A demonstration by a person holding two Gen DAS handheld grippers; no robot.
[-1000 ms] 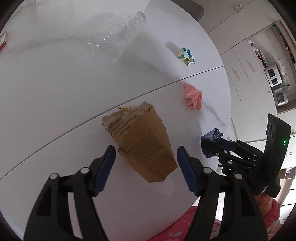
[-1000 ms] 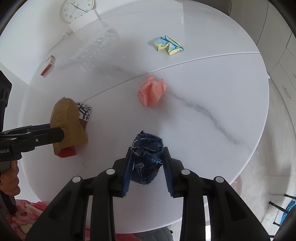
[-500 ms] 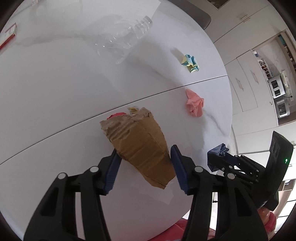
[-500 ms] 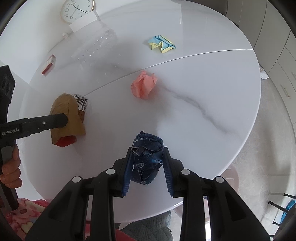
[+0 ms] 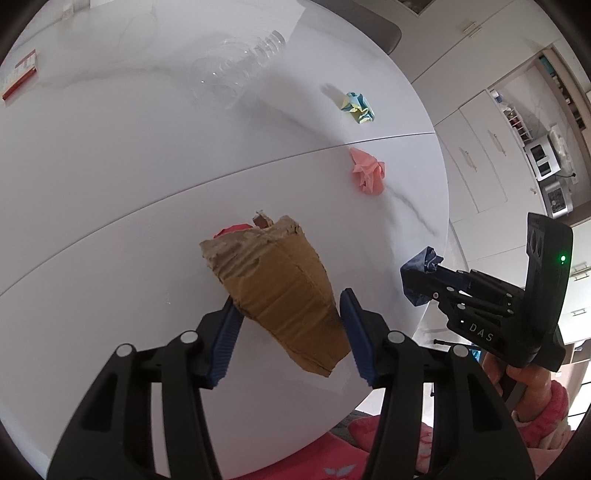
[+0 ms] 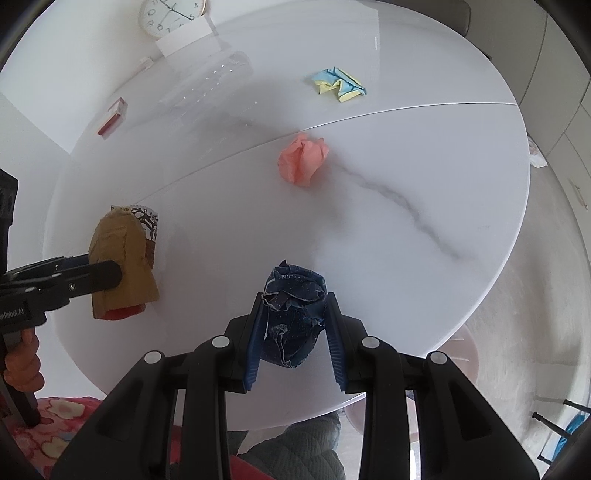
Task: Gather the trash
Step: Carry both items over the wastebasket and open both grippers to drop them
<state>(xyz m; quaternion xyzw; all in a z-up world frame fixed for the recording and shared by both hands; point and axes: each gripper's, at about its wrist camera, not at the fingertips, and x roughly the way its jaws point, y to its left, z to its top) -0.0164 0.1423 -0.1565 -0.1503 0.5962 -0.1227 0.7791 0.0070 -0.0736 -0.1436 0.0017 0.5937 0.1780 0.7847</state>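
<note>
My left gripper (image 5: 288,299) is shut on a torn brown cardboard piece (image 5: 280,280), held a little above the white marble table (image 5: 110,184). Red and black-and-white patterned scraps show at the cardboard's ends (image 6: 147,218). In the right wrist view the left gripper (image 6: 107,275) pinches the cardboard (image 6: 122,251) from the left. A crumpled dark blue wrapper (image 6: 295,317) sits between the pads of my right gripper (image 6: 294,306), which is shut on it near the table's front edge. The left wrist view shows the right gripper (image 5: 424,280) and its wrapper (image 5: 421,264) at the right.
On the table lie a crumpled pink paper (image 6: 303,160), a crumpled blue-and-yellow paper (image 6: 340,85), a clear plastic bottle (image 6: 210,85) and a small red-and-white box (image 6: 112,116). A clock (image 6: 170,14) stands at the back. White cabinets (image 5: 480,166) line the right.
The left gripper's jaws closed onto the cardboard and lifted it off the table. The right gripper kept still with the blue wrapper.
</note>
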